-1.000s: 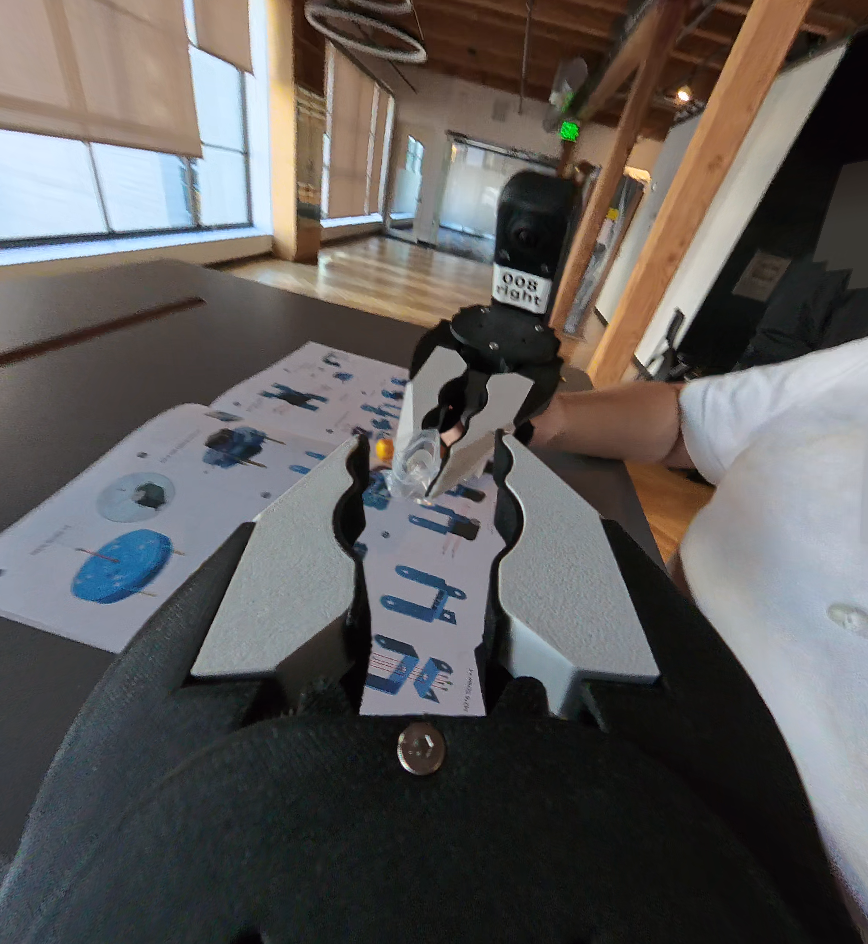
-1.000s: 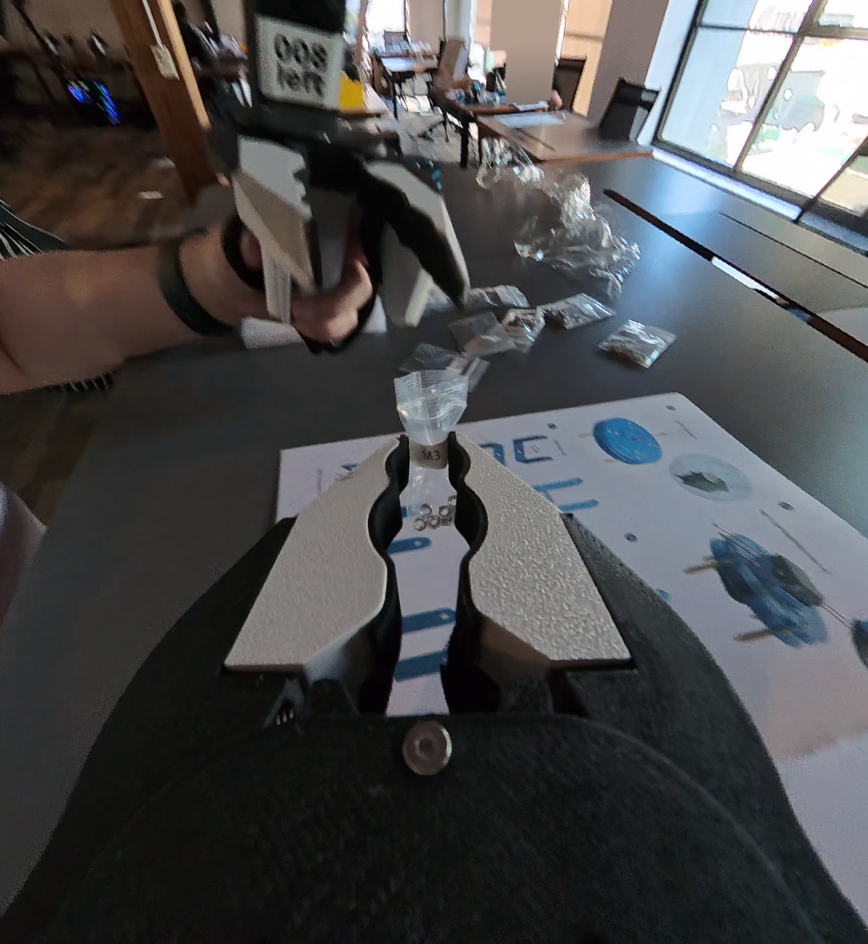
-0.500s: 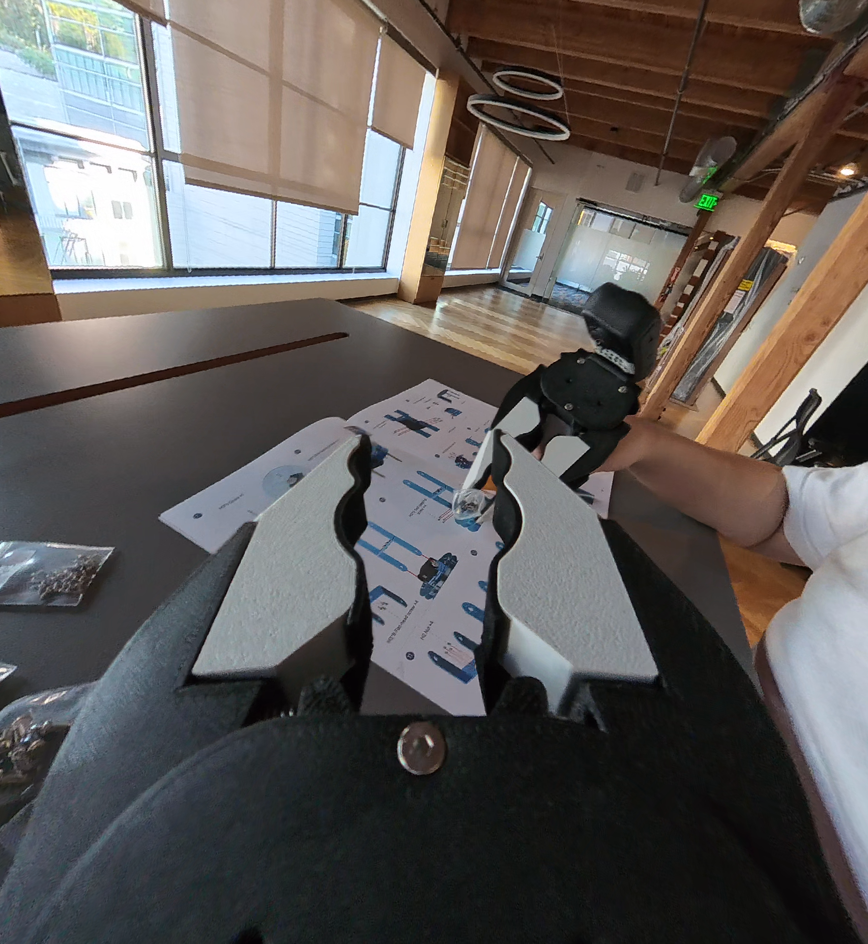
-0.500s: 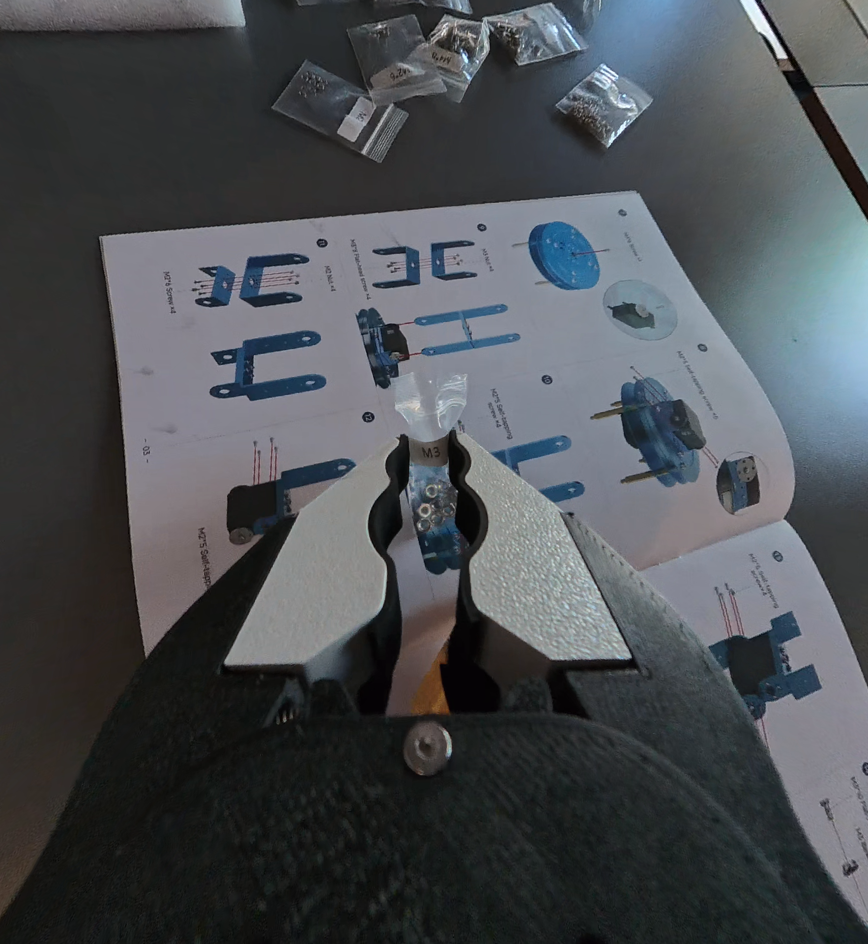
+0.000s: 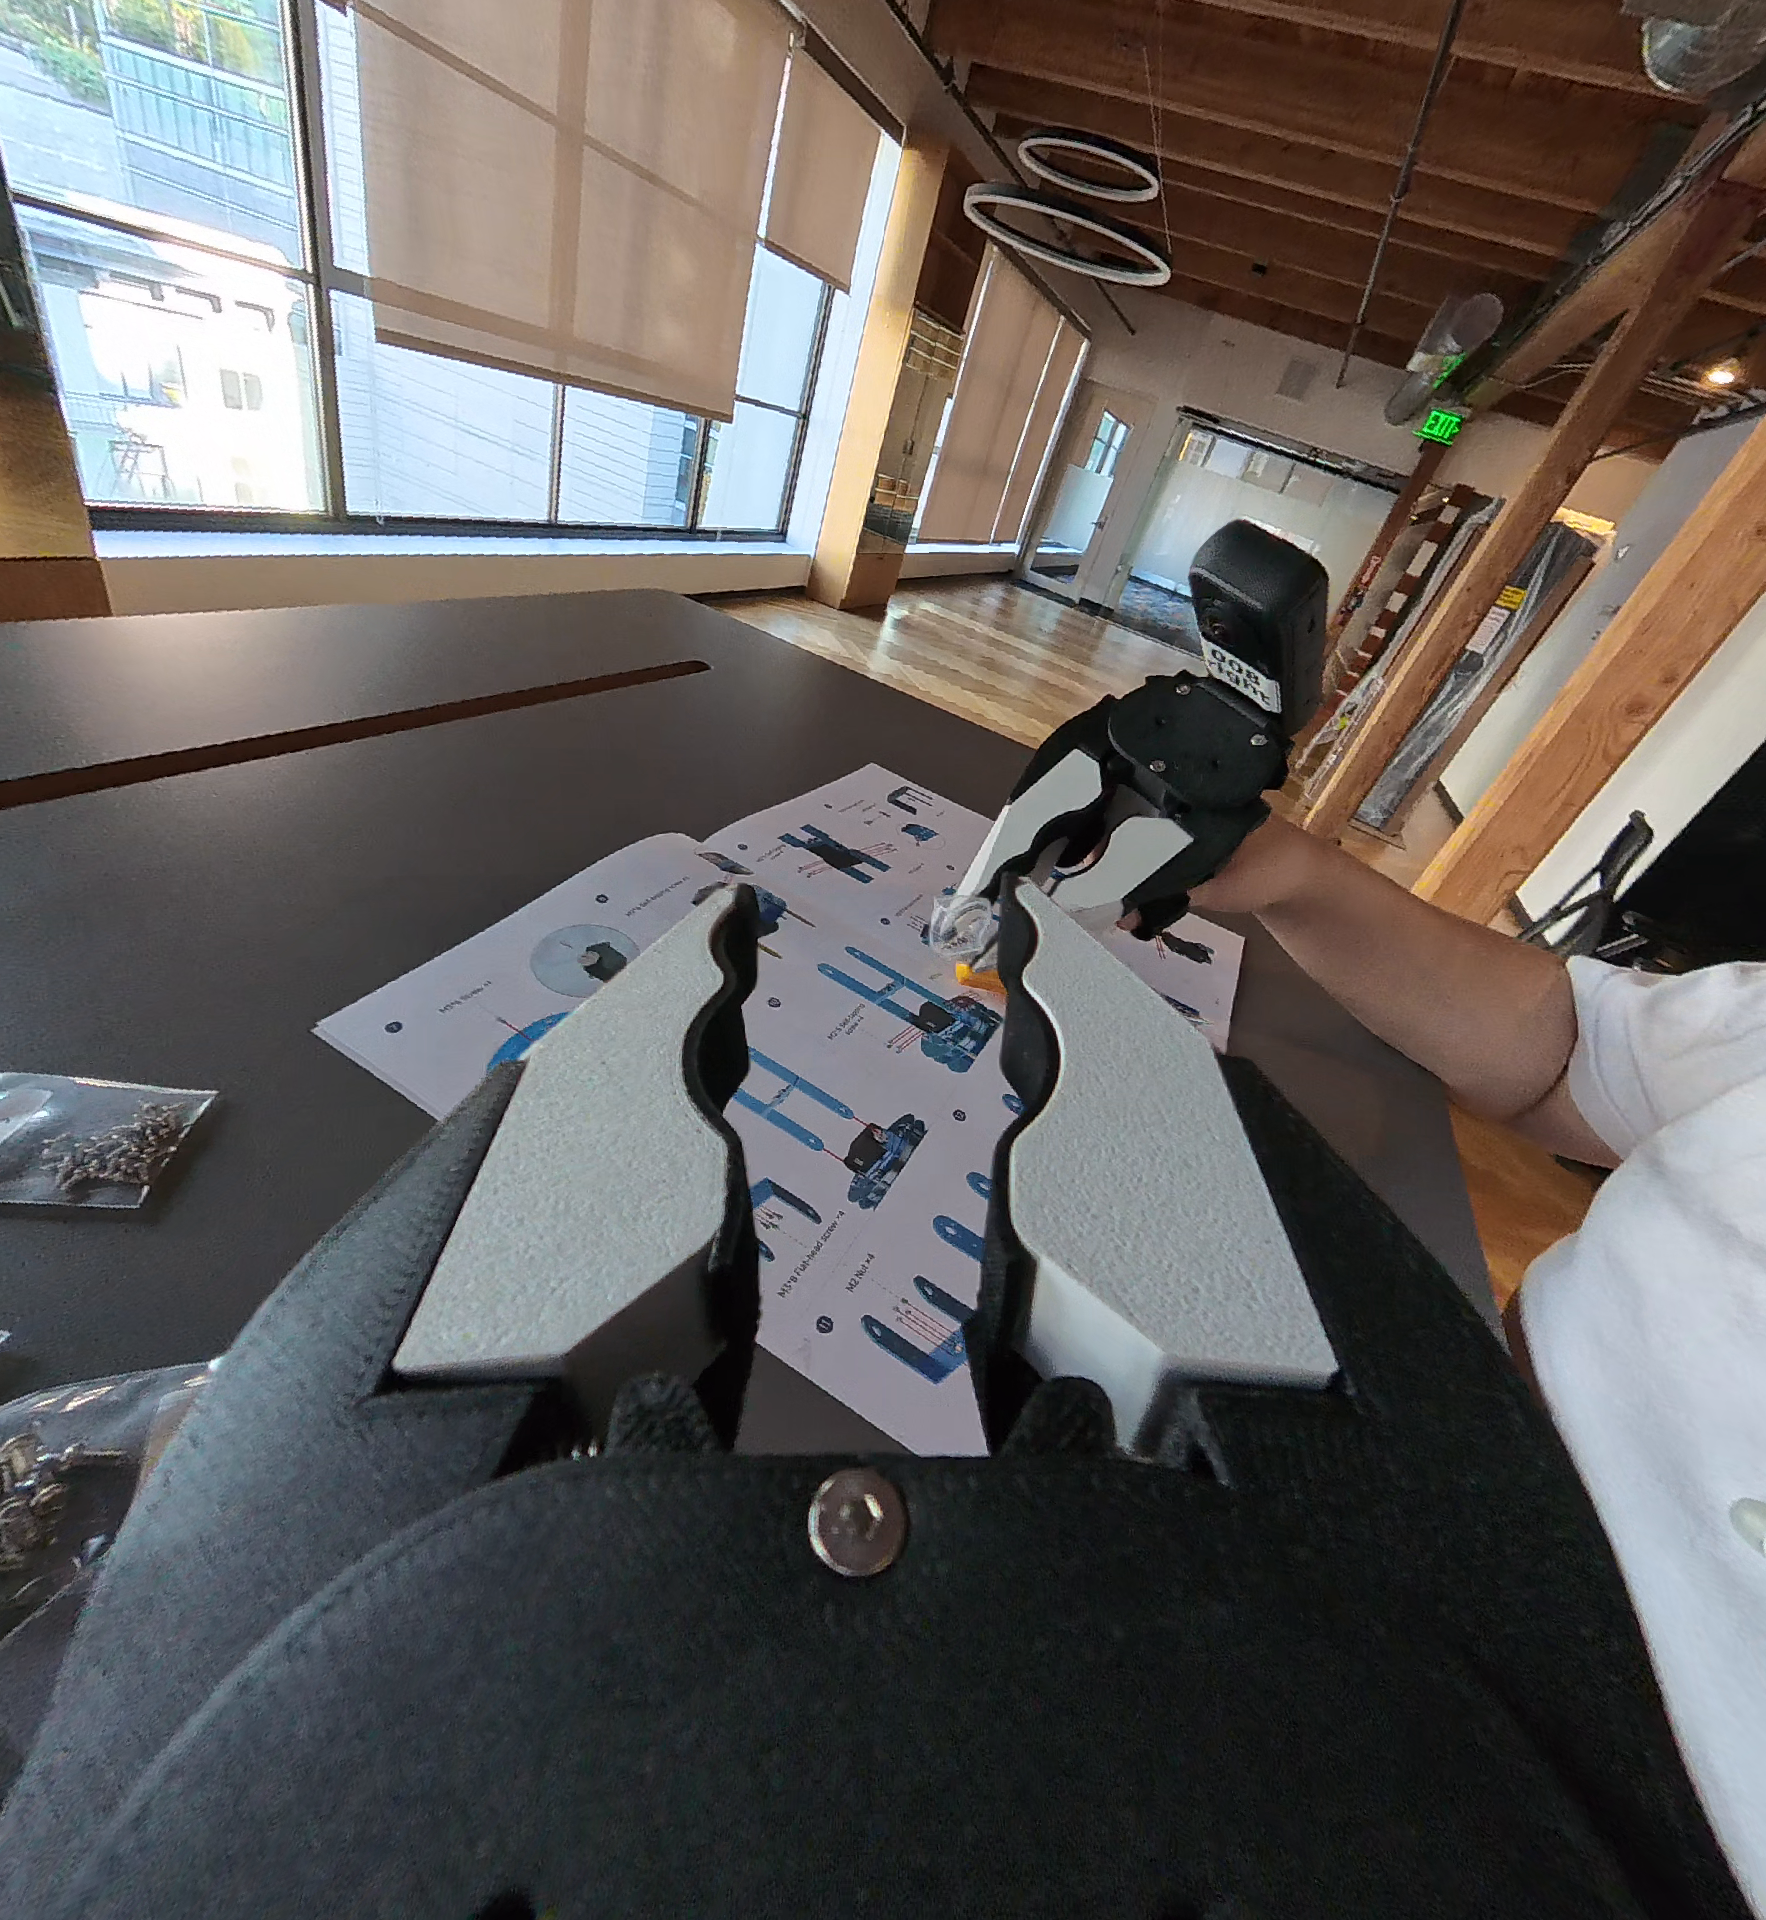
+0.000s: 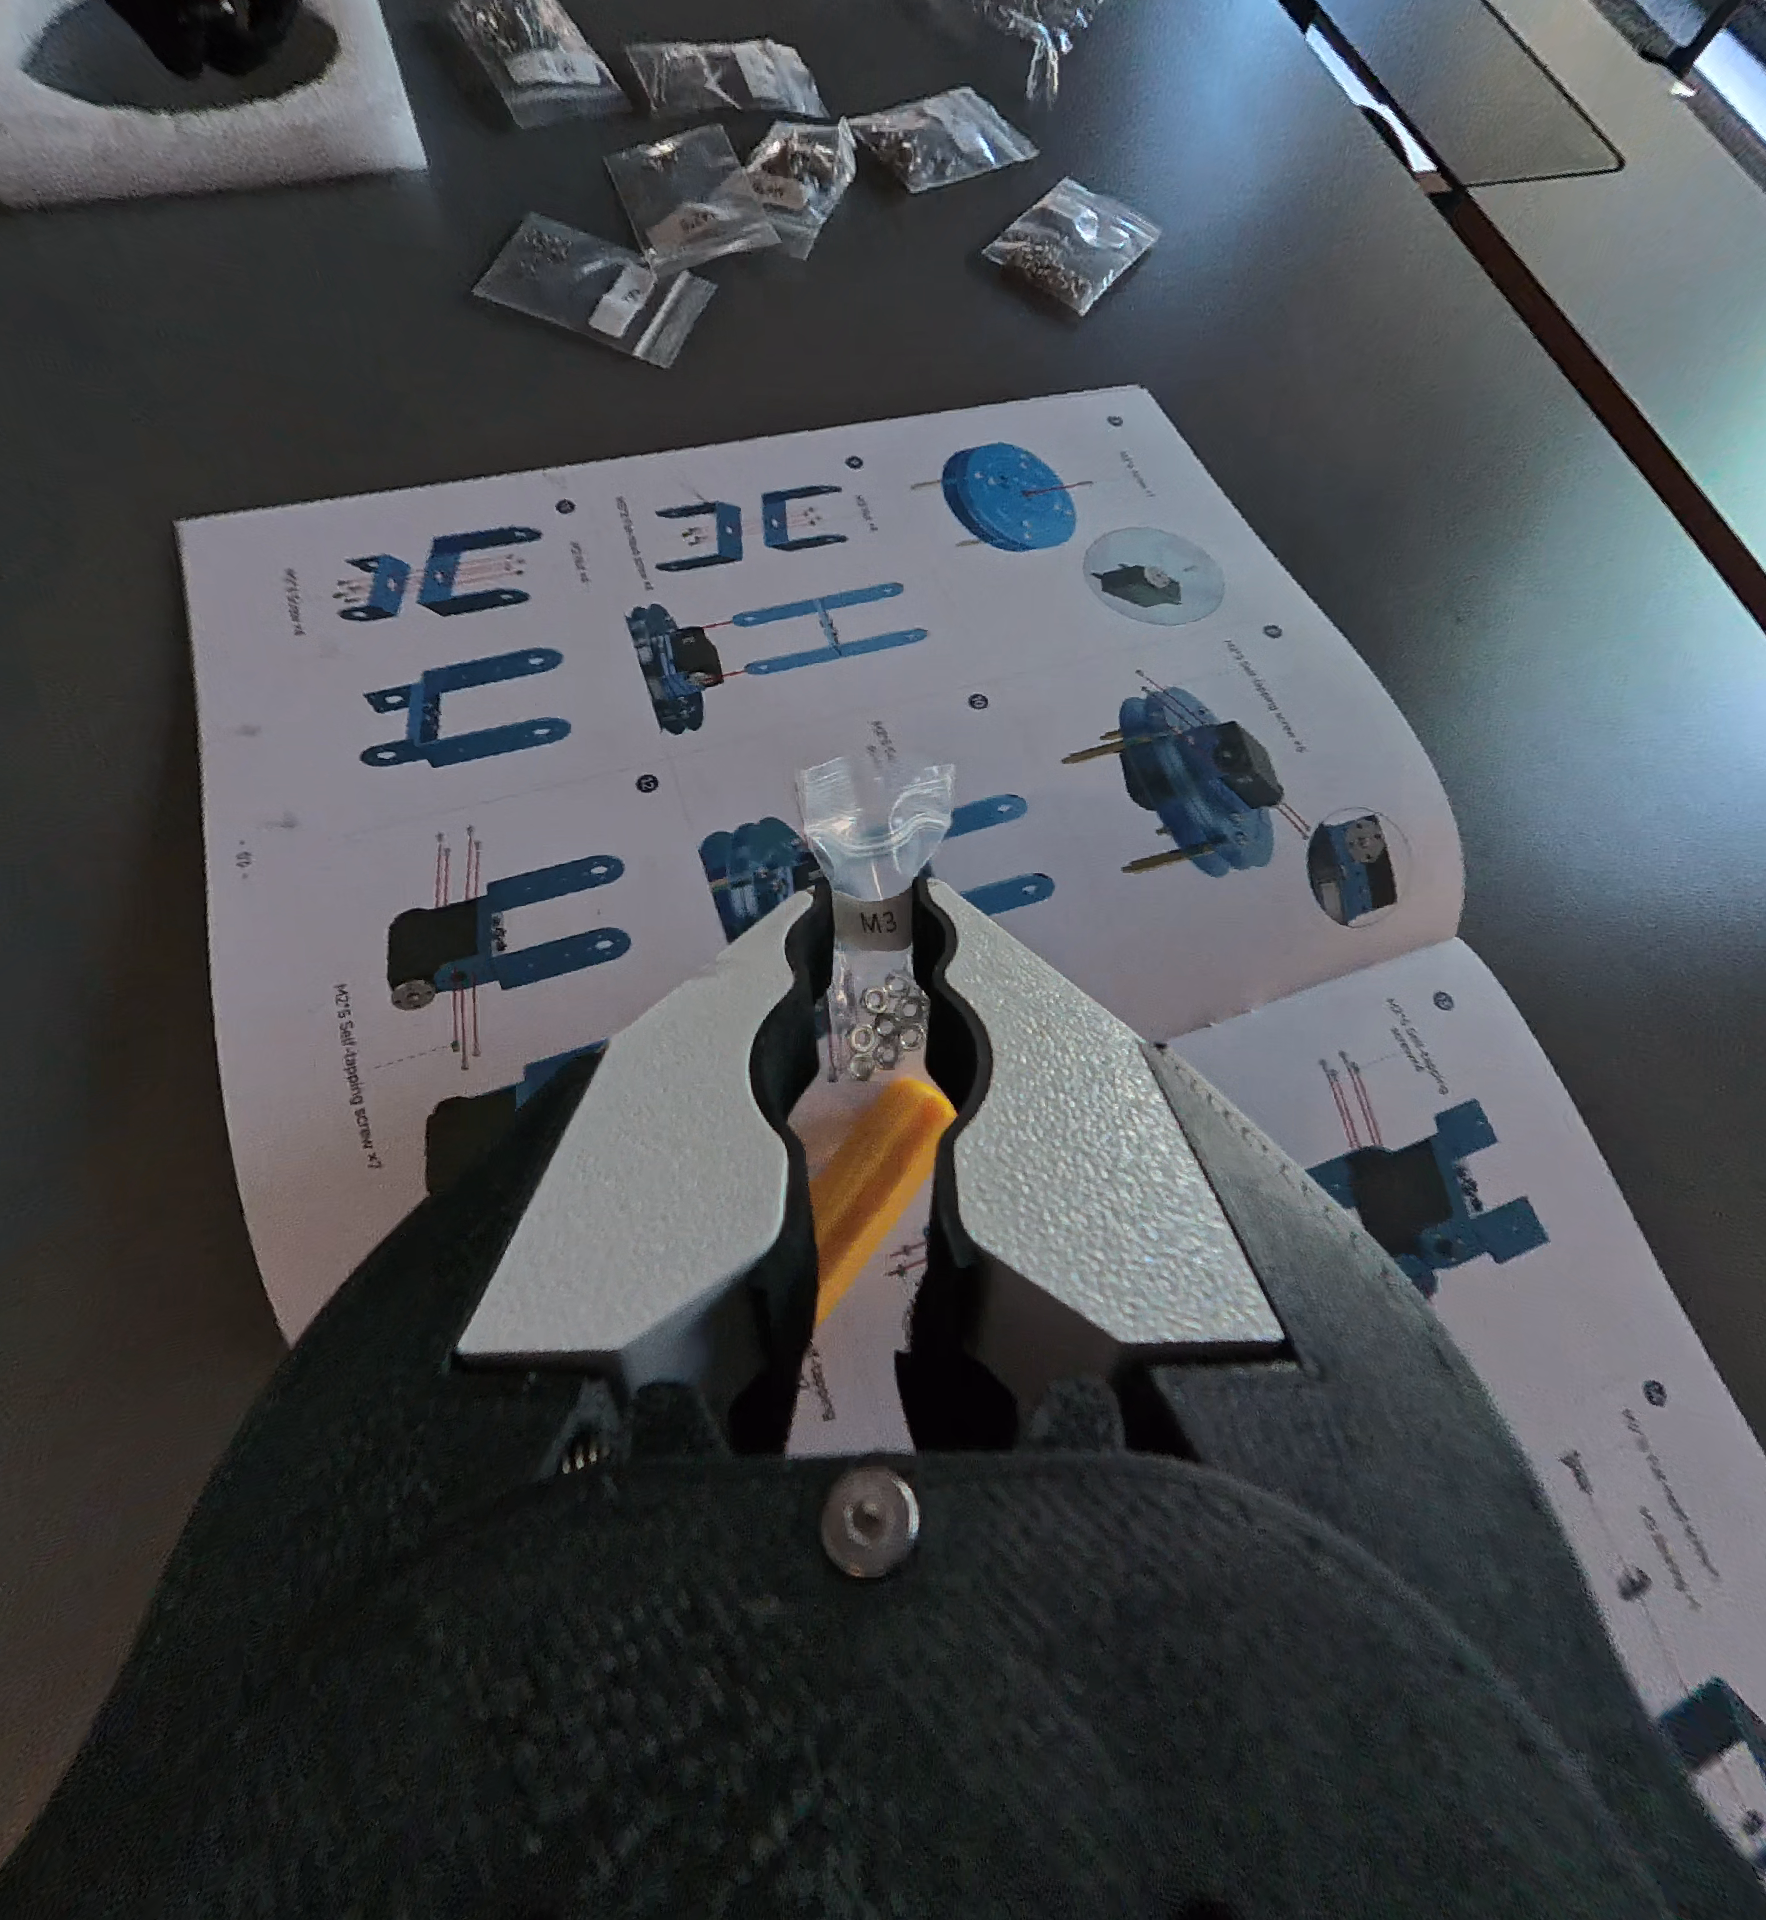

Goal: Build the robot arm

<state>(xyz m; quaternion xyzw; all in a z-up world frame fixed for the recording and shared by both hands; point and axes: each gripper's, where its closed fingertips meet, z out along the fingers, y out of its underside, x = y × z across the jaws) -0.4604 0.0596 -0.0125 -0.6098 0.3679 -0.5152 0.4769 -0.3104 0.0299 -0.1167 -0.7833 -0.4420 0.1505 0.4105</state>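
My right gripper [image 6: 868,914] is shut on a small clear plastic bag [image 6: 874,831] with several small metal nuts [image 6: 884,1023] in it. It holds the bag above an open instruction booklet [image 6: 650,644] on the dark table. An orange part [image 6: 874,1184] lies on the booklet under the fingers. My left gripper [image 5: 874,914] is open and empty, held above the booklet [image 5: 858,1039]. In the left wrist view the right gripper [image 5: 1004,894] shows ahead with the bag [image 5: 957,920] at its tips, over the orange part [image 5: 978,971].
Several small bags of hardware [image 6: 754,197] lie on the dark table [image 6: 79,416] beyond the booklet, with a white foam block [image 6: 162,114] at the far left. More hardware bags [image 5: 68,1138] lie at the left of the left wrist view. A person's arm [image 5: 1398,977] holds the right gripper. Spacing between my two grippers at the tips: around 20 cm.
The right gripper tilted from level down over the booklet, still holding the bag, and the orange part came into sight beneath it. The left gripper drew back and away.
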